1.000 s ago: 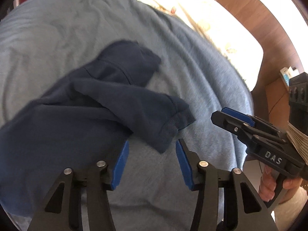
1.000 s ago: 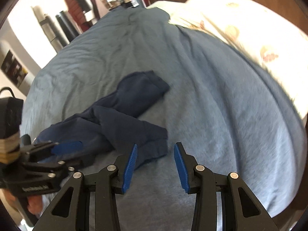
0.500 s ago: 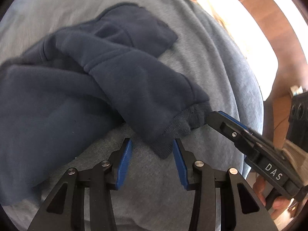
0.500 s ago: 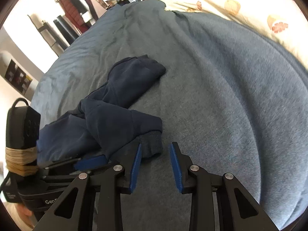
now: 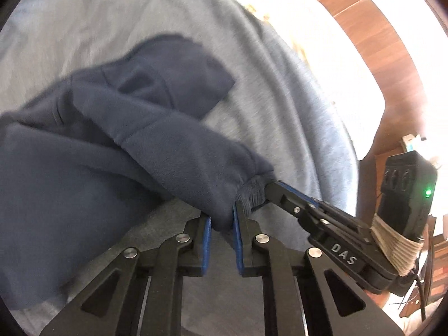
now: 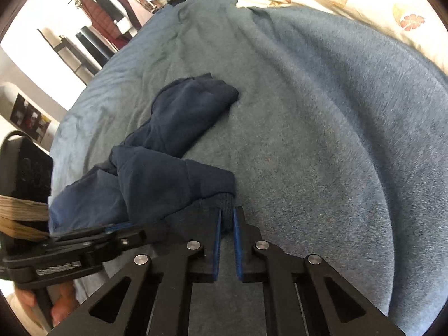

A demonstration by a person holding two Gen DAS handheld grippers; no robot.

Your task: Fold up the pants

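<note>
While the navy fleece pants (image 5: 117, 151) lie crumpled mid-bed on the grey-blue blanket (image 5: 280, 89), the left gripper (image 5: 221, 221) is closing its blue pads on one leg's soft hem, likely to spread it. From the right wrist, the right gripper (image 6: 226, 219) is clamped on that leg's ribbed cuff (image 6: 224, 204).

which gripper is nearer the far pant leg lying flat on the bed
Right, judging by the layout. The right gripper pinches the near leg's ribbed cuff on the side facing the far pant leg; the left gripper, jaws closing on the same hem, sits further off.
</note>
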